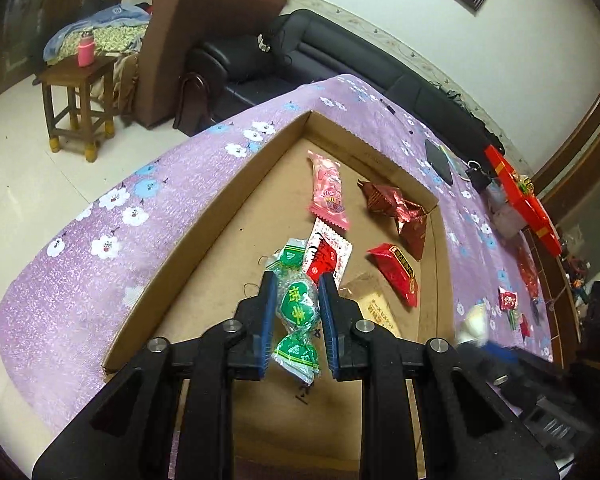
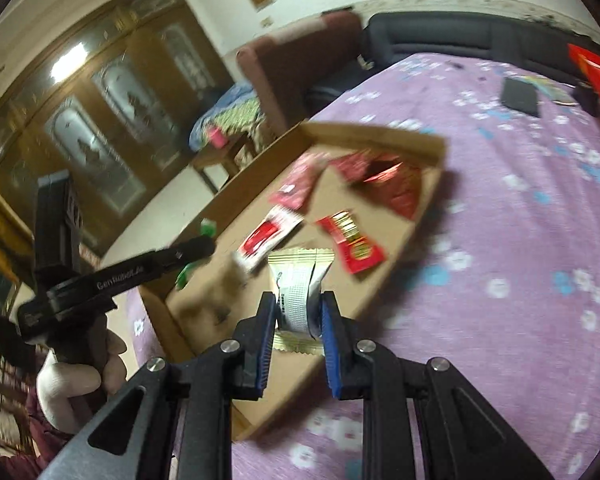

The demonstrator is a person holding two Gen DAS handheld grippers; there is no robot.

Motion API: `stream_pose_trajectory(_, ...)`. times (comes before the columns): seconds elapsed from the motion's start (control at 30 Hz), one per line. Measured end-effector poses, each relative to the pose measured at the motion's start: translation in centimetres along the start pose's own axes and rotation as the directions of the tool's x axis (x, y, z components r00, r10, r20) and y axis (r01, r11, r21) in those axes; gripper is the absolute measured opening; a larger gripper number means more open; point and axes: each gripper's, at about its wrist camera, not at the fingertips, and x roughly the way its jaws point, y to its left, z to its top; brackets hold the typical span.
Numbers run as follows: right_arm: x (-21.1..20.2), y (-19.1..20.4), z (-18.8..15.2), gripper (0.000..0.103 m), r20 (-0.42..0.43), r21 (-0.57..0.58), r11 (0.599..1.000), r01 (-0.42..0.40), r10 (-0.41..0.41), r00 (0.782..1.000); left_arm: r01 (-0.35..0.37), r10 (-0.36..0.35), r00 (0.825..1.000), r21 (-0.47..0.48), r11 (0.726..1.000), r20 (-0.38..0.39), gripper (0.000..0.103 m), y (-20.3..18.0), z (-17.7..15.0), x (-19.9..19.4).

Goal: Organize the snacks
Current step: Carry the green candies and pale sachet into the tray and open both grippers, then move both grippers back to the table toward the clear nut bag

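Observation:
My left gripper [image 1: 297,285] is shut on a green twist-wrapped candy [image 1: 296,307], held over the shallow cardboard tray [image 1: 204,216]. On the tray floor lie a pink packet [image 1: 327,189], a dark red foil snack [image 1: 396,210], a red-and-white packet [image 1: 327,255] and a red packet [image 1: 396,272]. My right gripper [image 2: 299,305] is shut on a white-and-gold wrapped snack [image 2: 300,292] above the near end of the tray [image 2: 380,136]. The left gripper [image 2: 188,248] shows at the left of the blurred right wrist view, held by a gloved hand [image 2: 72,384].
The tray sits on a purple flowered tablecloth [image 1: 80,240]. Loose snacks [image 1: 510,304], a dark phone [image 1: 438,160] and a red box [image 1: 520,196] lie at the table's right side. A sofa [image 1: 340,56], armchair and wooden stool [image 1: 76,92] stand beyond.

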Motion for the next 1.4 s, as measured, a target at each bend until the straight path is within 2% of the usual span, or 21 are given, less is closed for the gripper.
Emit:
stream_pose_trajectory(0.2, 3.4, 2.2, -0.5, 0.026, -0.061, -0.046, 0.999, 0.017, -0.02, 0.998, 0.034, -0.033, 0.999, -0.008, 0.999, 0.012, 0.02, 0.4, 0.4, -0.8)
stream_pose_trajectory(0.4, 3.4, 2.8, -0.7, 0.027, -0.06, -0.045, 0.999, 0.012, -0.015, 0.998, 0.061, -0.061, 0.998, -0.019, 0.998, 0.035, 0.02, 0.4, 0.7, -2.0)
stream_pose_trajectory(0.47, 2.7, 2.6, -0.7, 0.029, -0.049, -0.039, 0.999, 0.012, -0.014, 0.999, 0.074, -0.073, 0.997, -0.018, 0.997, 0.036, 0.02, 0.2, 0.8, -2.2)
stream_pose_trajectory(0.57, 1.6, 1.9, -0.6, 0.038, -0.022, -0.007, 1.0, 0.011, -0.011, 1.0, 0.089, -0.088, 0.996, -0.007, 0.996, 0.029, 0.02, -0.9, 0.7, -2.5)
stream_pose_trajectory(0.7, 0.0, 0.6, -0.7, 0.039, 0.003, 0.031, 0.999, 0.024, -0.024, 1.0, 0.125, -0.125, 0.991, 0.001, 0.992, 0.04, 0.02, -2.6, 0.7, -3.2)
stream_pose_trajectory(0.9, -2.1, -1.2, -0.7, 0.039, 0.049, 0.068, 0.997, 0.032, -0.036, 0.998, 0.14, -0.141, 0.989, 0.022, 0.99, 0.051, 0.02, -4.4, 0.4, -4.0)
stream_pose_trajectory(1.2, -4.3, -5.9, -2.2, 0.039, 0.06, 0.179, 0.98, 0.088, -0.1, 0.993, 0.159, -0.159, 0.987, 0.022, 0.987, 0.001, 0.02, -5.8, -0.5, -2.8)
stream_pose_trajectory(1.4, -8.4, -10.6, -3.5, 0.039, 0.118, 0.277, 0.951, 0.138, -0.176, 0.977, 0.177, -0.176, 0.984, 0.043, 0.983, -0.04, 0.02, -7.0, -1.2, -2.2)
